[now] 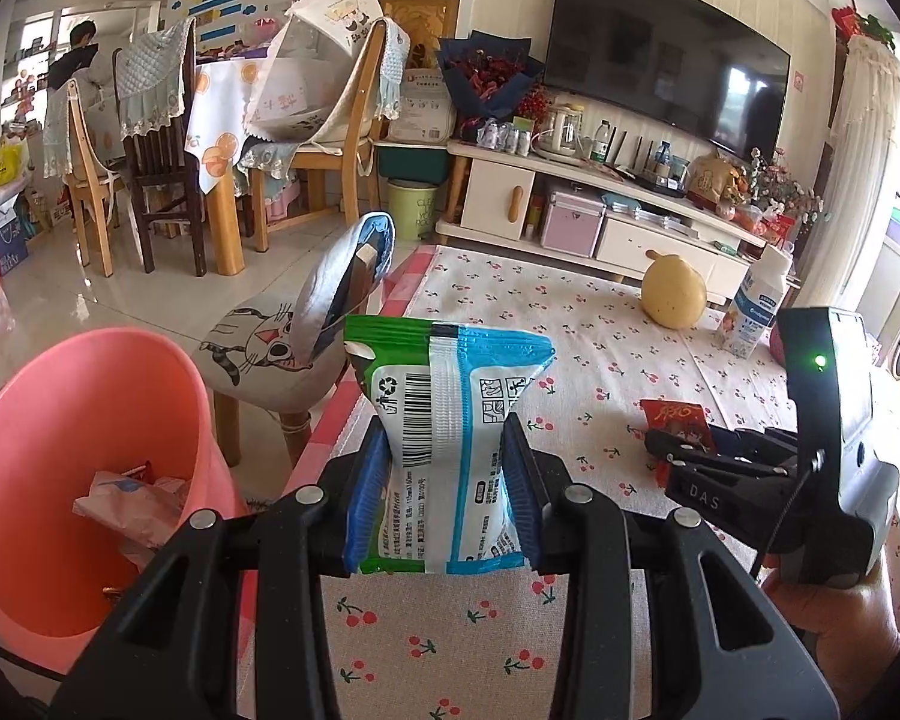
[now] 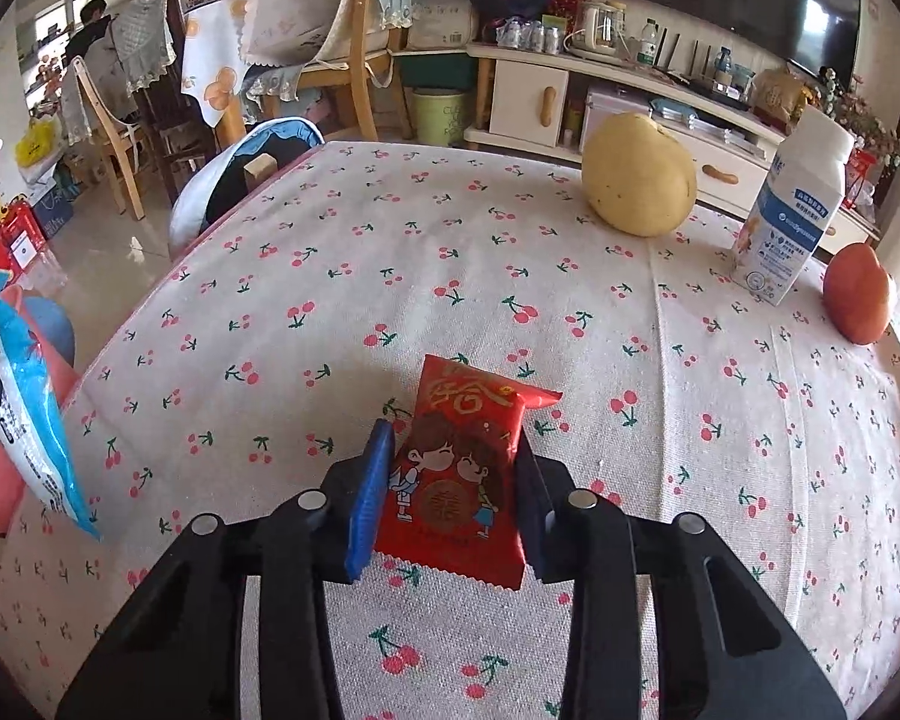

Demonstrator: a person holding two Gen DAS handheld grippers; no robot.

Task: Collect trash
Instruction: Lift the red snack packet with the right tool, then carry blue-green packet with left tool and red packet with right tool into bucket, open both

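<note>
My left gripper (image 1: 444, 444) is shut on a green, blue and white snack wrapper (image 1: 444, 420), held upright above the table's left edge; the wrapper also shows in the right wrist view (image 2: 24, 414). A pink trash bin (image 1: 90, 468) with crumpled wrappers inside stands on the floor, left of the table. My right gripper (image 2: 456, 450) is shut on a red candy wrapper (image 2: 456, 468) with two cartoon figures, low over the cherry-print tablecloth (image 2: 390, 252). The right gripper also shows at the right in the left wrist view (image 1: 678, 450).
On the far side of the table stand a yellow pear (image 2: 639, 174), a white milk bottle (image 2: 792, 210) and a red apple (image 2: 858, 294). A cat-print stool (image 1: 258, 354) stands by the table's left side. Chairs, a TV stand and a green bin (image 1: 411, 207) lie beyond.
</note>
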